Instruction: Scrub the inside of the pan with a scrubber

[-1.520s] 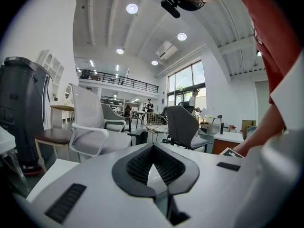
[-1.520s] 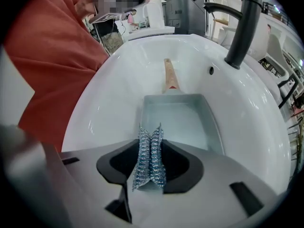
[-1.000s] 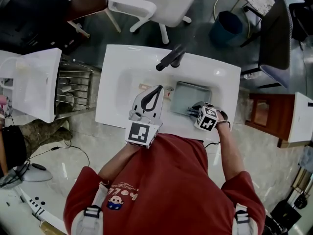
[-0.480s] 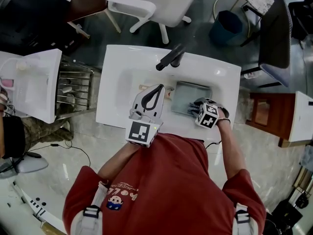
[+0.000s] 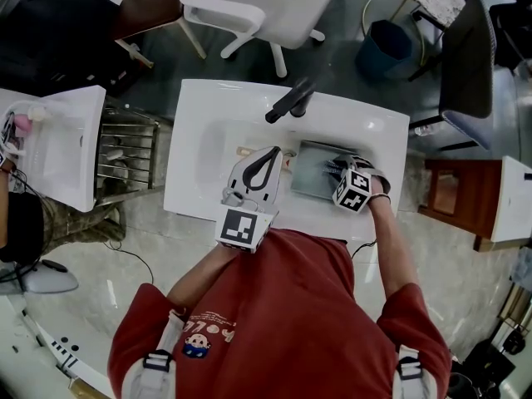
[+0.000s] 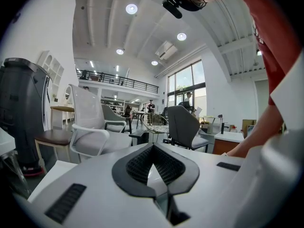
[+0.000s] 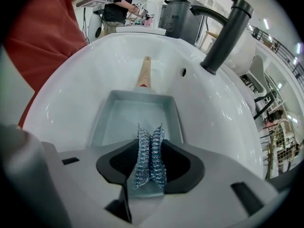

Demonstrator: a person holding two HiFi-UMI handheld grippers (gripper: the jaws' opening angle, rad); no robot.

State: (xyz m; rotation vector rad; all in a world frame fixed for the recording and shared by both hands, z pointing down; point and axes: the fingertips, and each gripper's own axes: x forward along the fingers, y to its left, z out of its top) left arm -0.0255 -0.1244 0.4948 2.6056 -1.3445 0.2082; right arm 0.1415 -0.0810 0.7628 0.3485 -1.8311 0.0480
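Note:
A square grey pan (image 5: 312,166) lies in the white sink (image 5: 208,131), its wooden handle (image 5: 248,150) pointing left. My right gripper (image 5: 334,168) reaches into the pan from its near right side, shut on a wad of steel-wool scrubber (image 7: 150,156). In the right gripper view the scrubber stands between the jaws just above the pan's floor (image 7: 135,120), with the handle (image 7: 144,73) beyond. I cannot tell if the scrubber touches the pan. My left gripper (image 5: 272,152) hovers over the sink's middle, left of the pan, shut and empty. Its view (image 6: 153,148) looks out at the room.
A black faucet (image 5: 290,99) overhangs the sink's far rim, close above the pan (image 7: 227,30). A metal rack (image 5: 125,150) stands left of the sink and a white chair (image 5: 266,2) beyond it. A brown stool (image 5: 449,196) is at the right.
My right gripper has slid with the scrubber away from the person, farther across the pan. The left gripper has stayed nearly still.

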